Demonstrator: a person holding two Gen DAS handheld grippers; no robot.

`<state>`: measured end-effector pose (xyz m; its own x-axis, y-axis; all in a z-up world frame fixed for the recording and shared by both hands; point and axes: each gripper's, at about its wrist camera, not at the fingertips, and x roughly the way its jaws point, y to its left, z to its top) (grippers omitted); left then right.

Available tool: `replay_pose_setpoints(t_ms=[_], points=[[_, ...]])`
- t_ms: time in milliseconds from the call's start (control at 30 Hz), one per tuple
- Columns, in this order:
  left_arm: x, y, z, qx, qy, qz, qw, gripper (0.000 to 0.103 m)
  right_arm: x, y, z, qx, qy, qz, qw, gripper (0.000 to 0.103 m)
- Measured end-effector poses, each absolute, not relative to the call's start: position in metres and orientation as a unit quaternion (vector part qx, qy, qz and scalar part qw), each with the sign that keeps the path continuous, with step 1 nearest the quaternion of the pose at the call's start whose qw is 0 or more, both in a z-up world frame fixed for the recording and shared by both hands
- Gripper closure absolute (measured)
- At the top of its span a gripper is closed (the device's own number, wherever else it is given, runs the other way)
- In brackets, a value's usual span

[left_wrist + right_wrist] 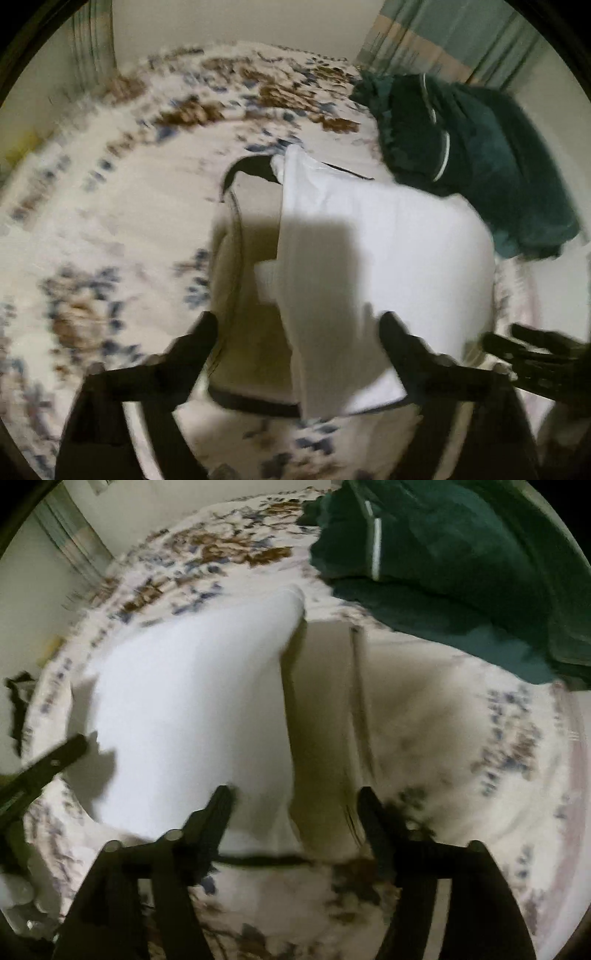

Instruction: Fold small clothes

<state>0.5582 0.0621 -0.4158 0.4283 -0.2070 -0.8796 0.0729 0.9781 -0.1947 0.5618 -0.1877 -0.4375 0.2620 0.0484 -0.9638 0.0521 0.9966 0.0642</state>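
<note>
A white garment (376,251) lies on the floral bed cover (110,229), one half folded over itself; its lower layer shows a dark trimmed edge (255,406). It also fills the middle of the right wrist view (192,716). My left gripper (299,325) is open, its fingers astride the garment's near fold, holding nothing. My right gripper (295,801) is open above the garment's near edge; it also shows at the right edge of the left wrist view (532,350). Both views are motion-blurred.
A dark green garment with a white stripe (469,155) lies bunched at the far right of the bed, seen too in the right wrist view (443,554). Curtains (443,33) and a wall stand behind. The left gripper's finger (55,760) enters the right wrist view at left.
</note>
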Motion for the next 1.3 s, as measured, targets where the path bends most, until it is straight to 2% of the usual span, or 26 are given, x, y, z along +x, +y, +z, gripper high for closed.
replay_pose_setpoints(t_ms=[67,100,133,400,833,1300], points=[[0.540,0.055,-0.403,-0.037,0.518,-0.069,0.852,0.009,0.545,-0.188,-0.428,0.030,0.604,-0.027,0.796,0.019],[0.533,0.053,-0.399,-0.031,0.516,-0.065,0.853,0.000,0.537,-0.189,-0.422,0.029,0.601,-0.038,0.798,0.010],[0.523,0.050,-0.392,-0.023,0.513,-0.060,0.856,0.000,0.528,-0.191,-0.416,0.026,0.597,-0.051,0.800,0.000],[0.473,0.035,-0.324,0.001,0.481,-0.036,0.876,0.000,0.464,-0.201,-0.337,-0.014,0.549,-0.122,0.827,0.000],[0.343,0.028,-0.169,-0.005,0.413,-0.029,0.910,0.000,0.307,-0.193,-0.147,-0.019,0.450,-0.128,0.884,0.000],[0.216,0.033,-0.076,-0.006,0.349,-0.017,0.937,0.000,0.128,-0.168,0.002,-0.032,0.342,-0.115,0.932,0.000]])
